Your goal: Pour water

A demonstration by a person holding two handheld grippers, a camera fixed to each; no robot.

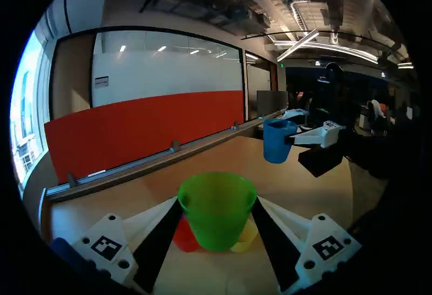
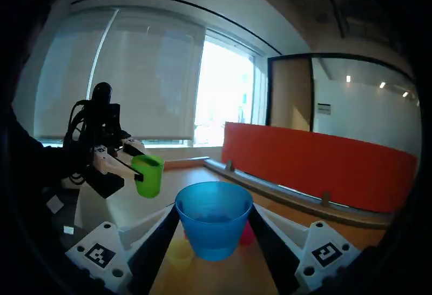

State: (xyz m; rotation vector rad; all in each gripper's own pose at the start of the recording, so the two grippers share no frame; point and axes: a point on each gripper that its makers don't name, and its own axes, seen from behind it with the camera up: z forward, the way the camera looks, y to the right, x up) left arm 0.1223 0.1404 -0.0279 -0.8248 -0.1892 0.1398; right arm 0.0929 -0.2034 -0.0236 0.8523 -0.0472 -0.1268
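A green cup (image 1: 217, 210) stands upright between the fingers of my left gripper (image 1: 217, 225), which is shut on it above the wooden table (image 1: 302, 181). In the right gripper view the same green cup (image 2: 148, 174) hangs at the left, held by the left gripper (image 2: 129, 173). My right gripper (image 2: 214, 230) is shut on a blue cup (image 2: 214, 226), also upright. That blue cup (image 1: 277, 140) appears in the left gripper view at the right, held by the right gripper (image 1: 294, 139). The two cups are apart.
On the table below the held cups sit a red cup (image 1: 185, 235) and a yellow cup (image 1: 245, 236); they also appear as a yellow cup (image 2: 180, 253) and a red cup (image 2: 247, 234). A red partition (image 1: 146, 127) lines the table's far edge.
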